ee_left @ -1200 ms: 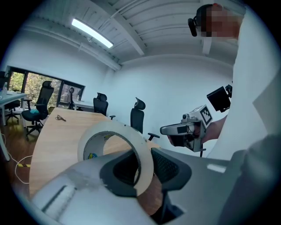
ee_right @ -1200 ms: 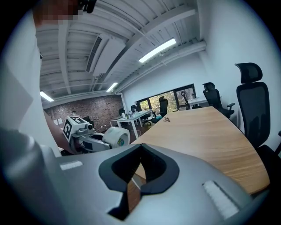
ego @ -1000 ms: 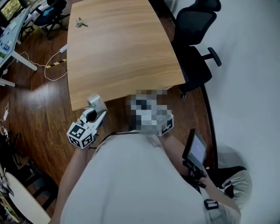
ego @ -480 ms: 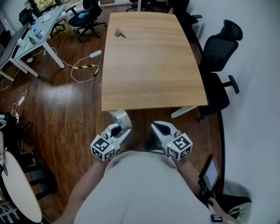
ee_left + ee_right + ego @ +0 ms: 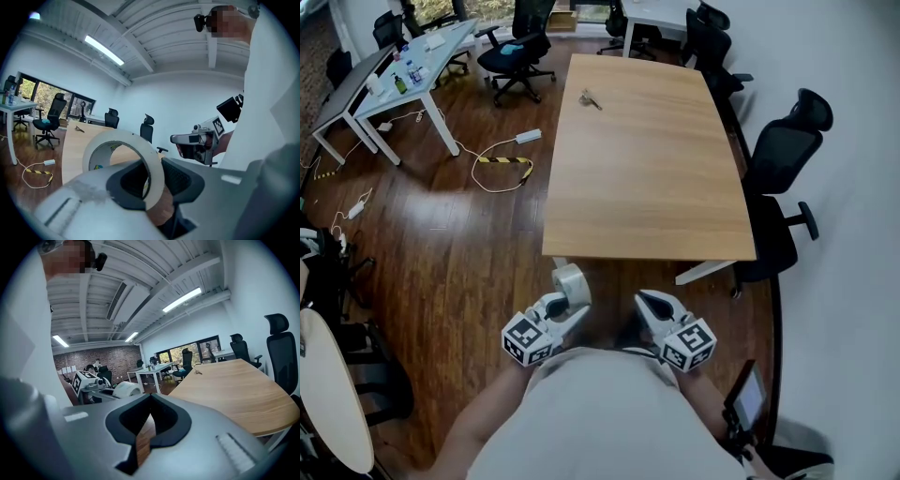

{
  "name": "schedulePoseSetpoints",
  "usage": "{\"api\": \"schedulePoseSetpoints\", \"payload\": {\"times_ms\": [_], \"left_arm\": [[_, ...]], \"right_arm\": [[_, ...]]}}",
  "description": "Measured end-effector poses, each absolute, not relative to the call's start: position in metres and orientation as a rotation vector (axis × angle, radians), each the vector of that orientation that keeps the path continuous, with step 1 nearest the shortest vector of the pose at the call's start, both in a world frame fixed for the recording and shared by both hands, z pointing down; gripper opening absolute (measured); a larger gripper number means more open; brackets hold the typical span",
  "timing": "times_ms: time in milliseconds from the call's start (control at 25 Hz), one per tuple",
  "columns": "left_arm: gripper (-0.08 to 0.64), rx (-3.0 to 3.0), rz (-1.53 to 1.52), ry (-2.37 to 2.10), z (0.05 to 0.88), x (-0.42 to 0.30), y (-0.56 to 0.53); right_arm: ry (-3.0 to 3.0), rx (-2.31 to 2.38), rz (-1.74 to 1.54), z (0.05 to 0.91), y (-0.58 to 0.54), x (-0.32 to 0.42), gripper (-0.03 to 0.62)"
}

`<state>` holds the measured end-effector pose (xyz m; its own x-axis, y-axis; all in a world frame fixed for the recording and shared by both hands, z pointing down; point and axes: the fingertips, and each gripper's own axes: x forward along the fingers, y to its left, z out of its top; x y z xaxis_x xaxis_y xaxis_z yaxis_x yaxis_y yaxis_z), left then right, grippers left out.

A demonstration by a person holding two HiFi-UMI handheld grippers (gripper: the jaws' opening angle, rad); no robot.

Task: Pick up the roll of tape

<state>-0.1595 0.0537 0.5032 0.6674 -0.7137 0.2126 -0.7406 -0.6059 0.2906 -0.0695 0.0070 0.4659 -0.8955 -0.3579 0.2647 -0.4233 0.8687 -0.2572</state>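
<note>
The roll of tape (image 5: 571, 284) is a whitish ring, held upright above the wood floor just short of the wooden table's (image 5: 647, 169) near edge. My left gripper (image 5: 566, 302) is shut on it. In the left gripper view the roll of tape (image 5: 125, 157) fills the middle, with its wall pinched between the dark pads of the left gripper (image 5: 154, 171). My right gripper (image 5: 649, 304) hangs beside it, empty. In the right gripper view the right gripper (image 5: 151, 397) has its tips touching, and the tape (image 5: 126, 389) shows to the left.
A small bunch of keys (image 5: 589, 97) lies at the table's far end. Black office chairs (image 5: 783, 159) stand along the right side. White desks (image 5: 403, 80) and a cable (image 5: 502, 167) on the floor are to the left, and a round white table (image 5: 328, 394) is at the lower left.
Both grippers and the tape have drawn back from the table's near edge, so floor now shows between them. The whole table has come into view.
</note>
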Motion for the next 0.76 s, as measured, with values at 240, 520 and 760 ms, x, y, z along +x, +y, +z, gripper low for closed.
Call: {"api": "schedulePoseSetpoints", "payload": {"times_ms": [240, 520, 760], "left_arm": [[0.104, 2.541, 0.089, -1.122, 0.507, -0.158, 0.060], [0.104, 2.549, 0.109, -1.076, 0.514, -0.151, 0.064], [0.107, 2.562, 0.116, -1.052, 0.512, -0.139, 0.062]], "right_arm": [[-2.827, 0.610, 0.475, 0.472, 0.015, -0.074, 0.006], [-2.816, 0.639, 0.486, 0.475, 0.019, -0.070, 0.006], [-2.816, 0.666, 0.484, 0.474, 0.020, -0.058, 0.006]]}}
